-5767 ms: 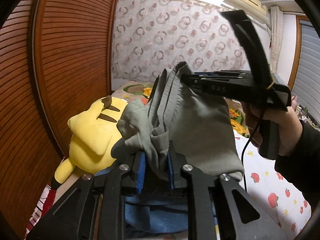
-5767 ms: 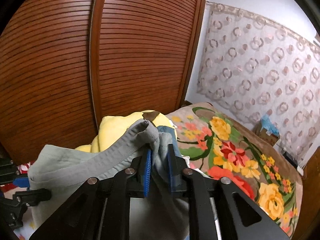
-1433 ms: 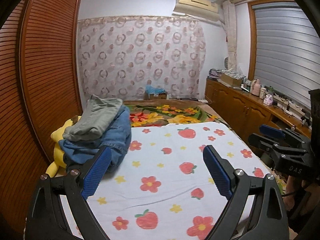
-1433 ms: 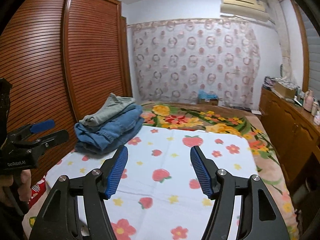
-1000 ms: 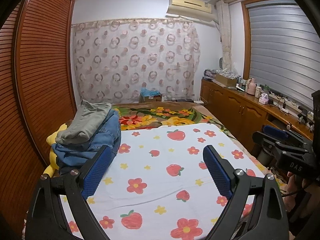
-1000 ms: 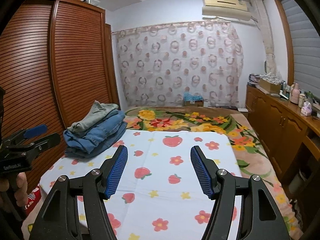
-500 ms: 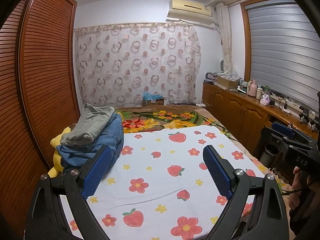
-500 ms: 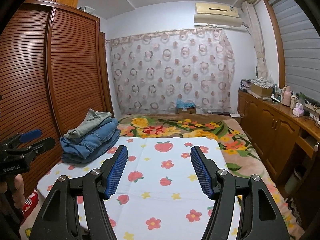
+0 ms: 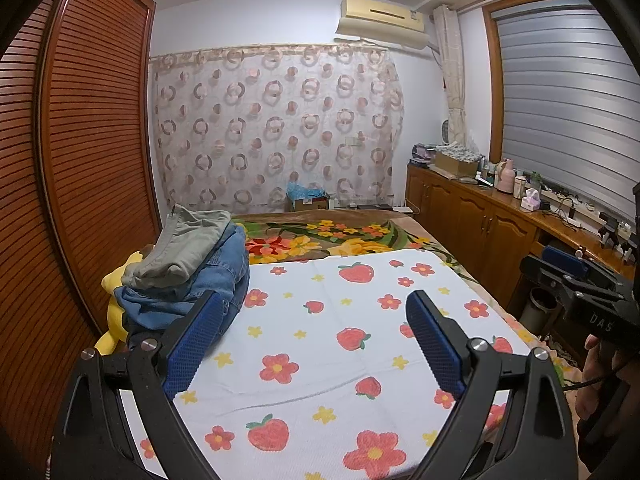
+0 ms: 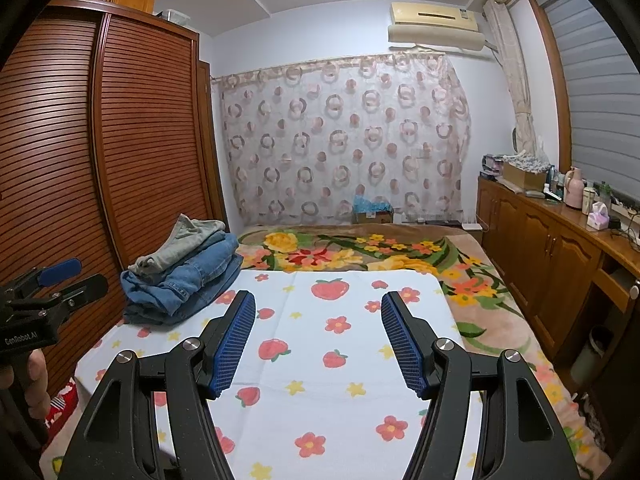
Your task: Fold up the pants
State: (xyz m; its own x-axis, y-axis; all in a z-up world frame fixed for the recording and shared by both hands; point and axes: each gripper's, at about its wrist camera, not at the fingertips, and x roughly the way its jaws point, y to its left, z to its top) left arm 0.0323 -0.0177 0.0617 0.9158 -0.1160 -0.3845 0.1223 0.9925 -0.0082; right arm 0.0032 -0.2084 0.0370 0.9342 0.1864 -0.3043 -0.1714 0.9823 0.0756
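The left gripper (image 9: 314, 334) is hanging above the near part of the bed with its blue-padded fingers spread wide and gripping nothing; the right gripper (image 10: 318, 340) is doing the same a little to the side, its jaws also standing wide apart and carrying nothing; each tool is showing at the edge of the other's view, the right one at the right margin of the left camera with a hand wrapped around its handle, the left one at the left margin of the right camera. The folded grey-green pants (image 9: 188, 246) are lying on top of a pile at the far left side of the bed, well apart from both grippers; they are resting on folded blue jeans (image 9: 200, 292), and the pile is leaning against a yellow plush toy (image 9: 114, 308) that is peeking out beside the slatted wooden wardrobe (image 9: 84, 160). A white sheet with strawberries and flowers (image 9: 340, 340) is covering the near half of the bed; a floral blanket (image 9: 340, 238) is showing beyond it; a ring-patterned curtain (image 9: 276, 128) is hanging on the far wall under an air conditioner (image 9: 382, 22); a wooden cabinet (image 9: 472, 216) with bottles and boxes on top is running along the right wall.
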